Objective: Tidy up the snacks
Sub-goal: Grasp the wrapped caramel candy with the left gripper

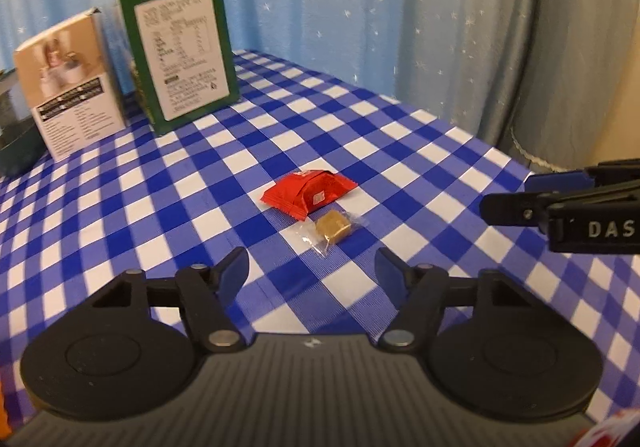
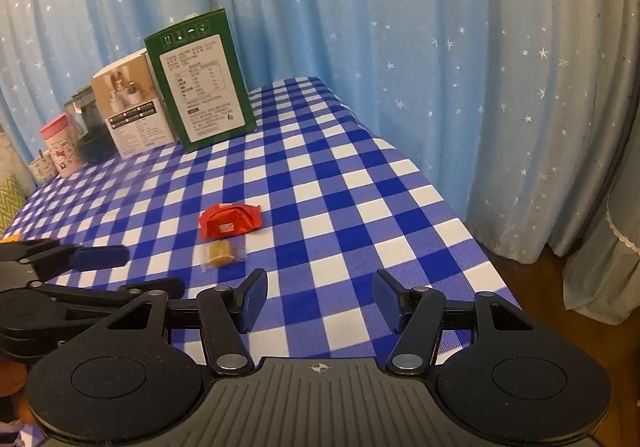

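A red snack packet (image 1: 309, 194) lies on the blue-and-white checked tablecloth (image 1: 160, 191), with a small brown candy in a clear wrapper (image 1: 333, 231) touching its near side. My left gripper (image 1: 312, 267) is open and empty, just short of the candy. The right gripper's fingers (image 1: 516, 207) reach in from the right edge of that view. In the right wrist view the red packet (image 2: 229, 222) and the candy (image 2: 219, 253) lie ahead to the left of my open, empty right gripper (image 2: 320, 299). The left gripper (image 2: 140, 271) shows at the left, open.
A green box (image 2: 202, 89) and a beige box (image 2: 130, 103) stand upright at the far left by the blue star curtain (image 2: 400, 27). A dark jar (image 2: 90, 131), a pink cup (image 2: 60, 145) and a small cup (image 2: 40, 169) stand beyond. The table's right edge (image 2: 448, 199) drops off.
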A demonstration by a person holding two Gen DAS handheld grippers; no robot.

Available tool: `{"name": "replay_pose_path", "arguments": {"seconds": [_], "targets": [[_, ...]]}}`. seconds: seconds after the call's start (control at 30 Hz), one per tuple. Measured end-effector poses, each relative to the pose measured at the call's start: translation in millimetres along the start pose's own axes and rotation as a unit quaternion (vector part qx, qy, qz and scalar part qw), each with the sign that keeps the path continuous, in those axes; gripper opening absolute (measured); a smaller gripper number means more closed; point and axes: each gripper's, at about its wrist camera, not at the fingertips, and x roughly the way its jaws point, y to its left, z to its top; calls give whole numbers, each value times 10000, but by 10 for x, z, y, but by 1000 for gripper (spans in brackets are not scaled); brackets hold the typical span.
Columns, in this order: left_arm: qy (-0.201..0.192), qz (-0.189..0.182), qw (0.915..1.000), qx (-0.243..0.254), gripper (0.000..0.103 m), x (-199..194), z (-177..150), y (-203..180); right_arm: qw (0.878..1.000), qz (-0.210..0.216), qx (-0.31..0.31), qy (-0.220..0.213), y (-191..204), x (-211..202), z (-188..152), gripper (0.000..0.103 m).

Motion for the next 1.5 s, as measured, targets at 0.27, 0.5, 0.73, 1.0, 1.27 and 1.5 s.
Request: {"name": "replay_pose_path", "arguments": {"seconds": [0.27,0.5,0.73,1.0,1.27,1.5], "targets": [[18,-200,9996,202,54,386,79,19,10000,-49,32,46,-51,255,71,59],[-62,-383,9989,247,46,519,77,21,9999,-126,91,6,-100,343,121,59],[-98,-526,9980,326,34,554,107,-9,9998,-134,128,-17,-99,381,150,59],[-38,-477,9982,362,24,488,74,-74,9998,-143,161,-28,-110,374,135,59],[74,-28,10000,51,24,194,-109,51,9999,-83,90,-27,-56,404,140,59],[55,-63,9997,240,29,192,-127,57,10000,-47,59,-45,-10,414,143,59]]}}
